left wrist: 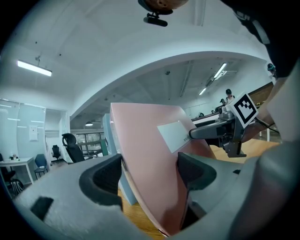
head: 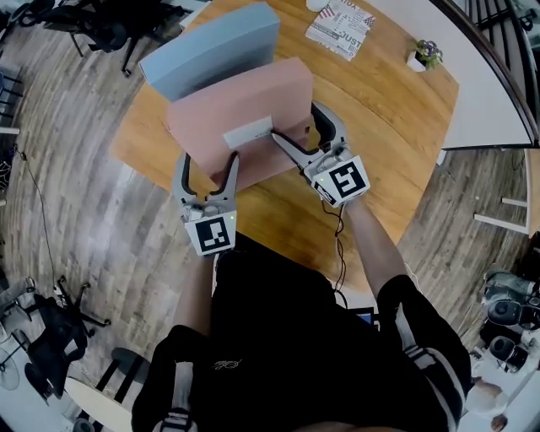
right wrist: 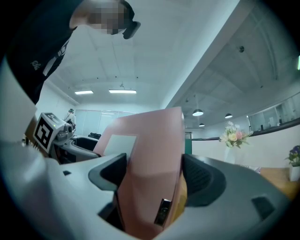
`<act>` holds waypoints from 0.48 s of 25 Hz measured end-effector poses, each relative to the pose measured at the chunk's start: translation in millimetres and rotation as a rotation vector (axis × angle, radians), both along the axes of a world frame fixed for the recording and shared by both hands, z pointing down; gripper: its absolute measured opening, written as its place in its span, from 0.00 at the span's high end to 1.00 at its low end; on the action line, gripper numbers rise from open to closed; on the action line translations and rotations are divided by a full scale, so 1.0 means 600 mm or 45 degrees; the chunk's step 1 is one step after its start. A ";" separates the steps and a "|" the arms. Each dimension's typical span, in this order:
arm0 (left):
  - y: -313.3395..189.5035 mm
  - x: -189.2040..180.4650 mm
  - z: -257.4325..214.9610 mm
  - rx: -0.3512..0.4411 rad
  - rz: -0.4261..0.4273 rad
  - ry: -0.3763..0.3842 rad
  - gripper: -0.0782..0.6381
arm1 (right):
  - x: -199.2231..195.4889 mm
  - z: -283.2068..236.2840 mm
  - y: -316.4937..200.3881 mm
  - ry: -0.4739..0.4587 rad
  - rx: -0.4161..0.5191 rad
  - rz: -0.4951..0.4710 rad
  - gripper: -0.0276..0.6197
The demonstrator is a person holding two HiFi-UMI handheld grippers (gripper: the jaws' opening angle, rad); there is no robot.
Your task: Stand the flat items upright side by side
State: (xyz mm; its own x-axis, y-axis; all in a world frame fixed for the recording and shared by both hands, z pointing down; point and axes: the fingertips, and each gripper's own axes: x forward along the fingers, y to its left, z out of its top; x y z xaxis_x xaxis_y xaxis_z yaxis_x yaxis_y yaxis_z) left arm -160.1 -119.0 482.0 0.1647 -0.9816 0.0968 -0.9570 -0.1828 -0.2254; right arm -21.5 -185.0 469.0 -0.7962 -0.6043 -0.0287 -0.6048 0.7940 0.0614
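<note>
A thick pink file folder with a white label stands tilted on the round wooden table, held up at its near edge by both grippers. My left gripper is shut on the folder's left lower part. Seen from the left gripper view, the pink folder fills the gap between both pads. My right gripper is shut on the right lower corner, and the pink folder sits between its pads. A grey-blue folder stands just behind the pink one, close against it.
A printed paper and a small potted plant lie at the table's far side. Black office chairs stand on the wood floor at the upper left. A white counter curves along the right.
</note>
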 end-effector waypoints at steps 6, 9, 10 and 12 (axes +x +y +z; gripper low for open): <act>0.011 0.006 0.003 0.016 -0.012 -0.057 0.35 | 0.007 0.001 0.016 0.019 0.005 0.033 0.39; 0.007 0.003 0.003 0.013 -0.006 -0.058 0.35 | 0.006 0.001 0.012 0.020 0.012 0.052 0.39; 0.005 0.001 0.002 0.021 -0.007 -0.065 0.35 | 0.004 0.000 0.011 0.022 0.015 0.054 0.39; 0.004 -0.006 -0.002 0.034 -0.022 -0.097 0.35 | -0.004 -0.003 0.010 0.030 0.029 0.051 0.39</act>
